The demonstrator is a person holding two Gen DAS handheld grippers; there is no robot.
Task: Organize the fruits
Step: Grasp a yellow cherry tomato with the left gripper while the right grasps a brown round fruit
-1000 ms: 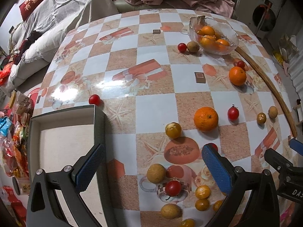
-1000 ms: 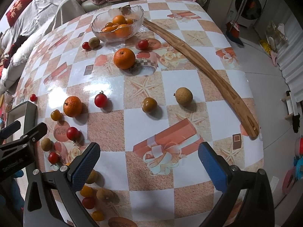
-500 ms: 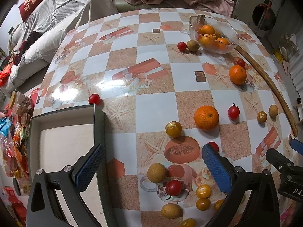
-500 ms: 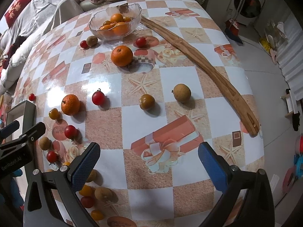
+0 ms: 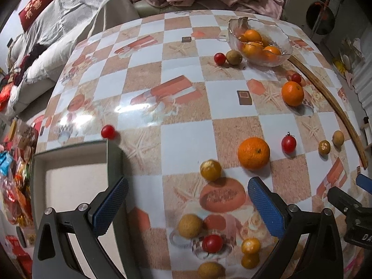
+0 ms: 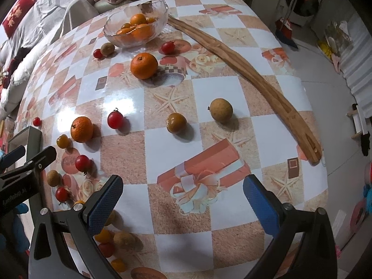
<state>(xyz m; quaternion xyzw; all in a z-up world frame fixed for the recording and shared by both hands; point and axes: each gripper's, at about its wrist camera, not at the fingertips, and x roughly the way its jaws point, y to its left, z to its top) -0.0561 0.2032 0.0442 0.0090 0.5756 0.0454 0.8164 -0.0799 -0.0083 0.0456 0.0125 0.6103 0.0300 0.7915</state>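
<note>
Flanking scattered fruit (image 5: 253,153): tray (image 5: 114,153), wooden stick (image 6: 244,74)

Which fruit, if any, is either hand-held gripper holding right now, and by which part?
Neither. The left hand-held gripper and the right hand-held gripper are both open above the table, with no fruit between their fingers.

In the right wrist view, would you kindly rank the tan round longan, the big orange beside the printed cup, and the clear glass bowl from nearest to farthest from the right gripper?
1. Tan round longan: ahead of the open right gripper, slightly right.
2. Big orange: farther up, left of centre.
3. Clear glass bowl: at the table's far end, holding oranges.
</note>
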